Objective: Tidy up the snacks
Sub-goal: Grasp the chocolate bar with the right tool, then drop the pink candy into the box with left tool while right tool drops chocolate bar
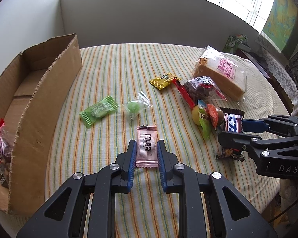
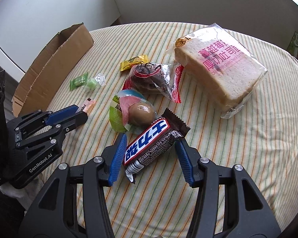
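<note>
Pickup step: the left gripper (image 1: 146,148) pinches the pink flat candy sachet (image 1: 147,147); the right gripper (image 2: 151,148), spread, straddles the brown chocolate bar (image 2: 149,144). Next, probably lift both toward the open cardboard box (image 1: 39,99).

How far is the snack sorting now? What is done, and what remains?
Done: one red-trimmed snack bag already lies in the cardboard box. In hand: the left gripper pinches the pink candy; the right gripper straddles the chocolate bar, with a gap beside one pad. Left on the table: green candy, yellow candy, bread and others.
</note>
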